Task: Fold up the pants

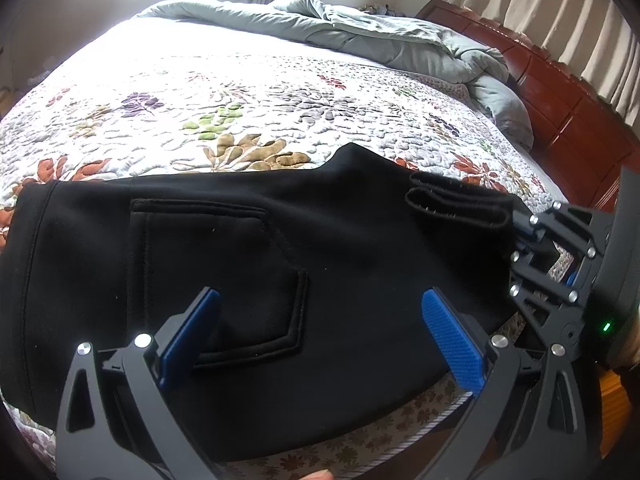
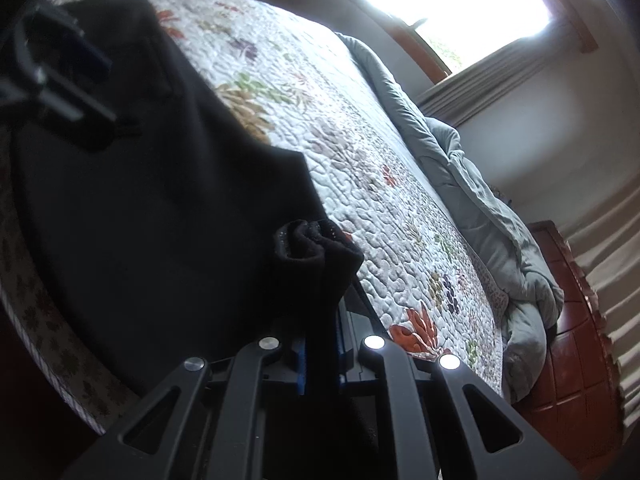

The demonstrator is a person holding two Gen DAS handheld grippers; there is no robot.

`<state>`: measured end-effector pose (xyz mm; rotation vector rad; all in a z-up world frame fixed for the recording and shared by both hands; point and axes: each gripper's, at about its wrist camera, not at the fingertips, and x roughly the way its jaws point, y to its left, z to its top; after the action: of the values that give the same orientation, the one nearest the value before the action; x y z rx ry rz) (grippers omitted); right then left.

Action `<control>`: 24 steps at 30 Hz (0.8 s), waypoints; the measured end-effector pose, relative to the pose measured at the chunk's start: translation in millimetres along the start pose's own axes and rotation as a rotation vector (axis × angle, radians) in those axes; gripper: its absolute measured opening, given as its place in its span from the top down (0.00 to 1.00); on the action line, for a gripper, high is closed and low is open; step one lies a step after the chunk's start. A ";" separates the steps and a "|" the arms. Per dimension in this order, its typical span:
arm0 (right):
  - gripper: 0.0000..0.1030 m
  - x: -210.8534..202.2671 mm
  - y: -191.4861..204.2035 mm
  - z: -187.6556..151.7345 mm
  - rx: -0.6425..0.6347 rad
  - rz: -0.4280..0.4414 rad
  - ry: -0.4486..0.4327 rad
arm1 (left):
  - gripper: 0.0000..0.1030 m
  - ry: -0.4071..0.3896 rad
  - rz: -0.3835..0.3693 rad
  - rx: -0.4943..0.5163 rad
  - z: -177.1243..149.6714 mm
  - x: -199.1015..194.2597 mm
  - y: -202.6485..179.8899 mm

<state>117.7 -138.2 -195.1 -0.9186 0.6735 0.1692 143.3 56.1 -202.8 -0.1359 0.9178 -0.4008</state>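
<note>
Black pants lie flat on the floral quilt, a back pocket facing up. My left gripper hovers open just over them near the bed's front edge, its blue pads wide apart with nothing pinched. At the right, my right gripper is shut on the doubled leg cuffs, which rest over the pants' right end. In the right wrist view, the right gripper pinches a bunch of black fabric that hides its fingertips. The left gripper shows blurred at the upper left.
A grey duvet is bunched along the far side of the bed. A reddish wooden headboard stands at the right with curtains behind it. The quilt's striped front edge runs just below the pants.
</note>
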 end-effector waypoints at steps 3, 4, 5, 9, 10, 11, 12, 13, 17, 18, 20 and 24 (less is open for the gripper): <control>0.90 1.8 9.3 -2.5 -0.056 -0.015 0.001 | 0.03 -0.002 -0.005 -0.008 0.3 -1.5 1.6; 0.89 2.2 12.0 -3.4 -0.070 -0.016 0.002 | 0.03 -0.005 -0.006 -0.009 0.1 -2.6 1.9; 0.89 2.5 14.2 -4.0 -0.080 -0.017 0.003 | 0.03 -0.006 -0.005 -0.009 0.1 -3.3 2.0; 0.89 5.8 21.7 -7.7 -0.119 -0.004 0.014 | 0.03 -0.008 -0.002 -0.010 0.3 -4.7 2.4; 0.88 6.2 23.4 -8.6 -0.127 0.001 0.016 | 0.03 -0.009 -0.001 -0.010 0.1 -5.5 2.6; 0.88 6.6 25.2 -9.5 -0.133 0.006 0.019 | 0.03 -0.011 -0.001 -0.010 0.1 -6.5 2.9; 0.88 6.7 26.6 -10.8 -0.136 0.010 0.021 | 0.03 -0.014 0.001 -0.010 -0.1 -8.3 2.6; 0.88 6.7 27.0 -11.5 -0.136 0.015 0.022 | 0.03 -0.017 0.002 -0.010 -0.3 -9.7 2.5; 0.76 4.5 26.0 -14.8 -0.098 0.153 0.045 | 0.03 -0.016 0.001 -0.019 -0.9 -12.1 3.1; 0.71 3.2 22.8 -15.9 -0.077 0.191 0.045 | 0.03 -0.016 0.003 -0.020 -0.4 -12.9 2.7; 0.61 -3.6 9.1 -18.2 -0.018 0.292 0.040 | 0.03 -0.020 0.003 -0.021 0.7 -15.1 2.2; 0.59 -4.3 -42.2 -27.1 0.255 0.551 0.071 | 0.03 -0.042 0.005 -0.020 2.0 -24.2 2.3</control>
<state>119.1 -184.5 -175.2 -0.4799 0.9810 0.5294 132.4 67.7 -184.2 -0.1601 0.8806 -0.3827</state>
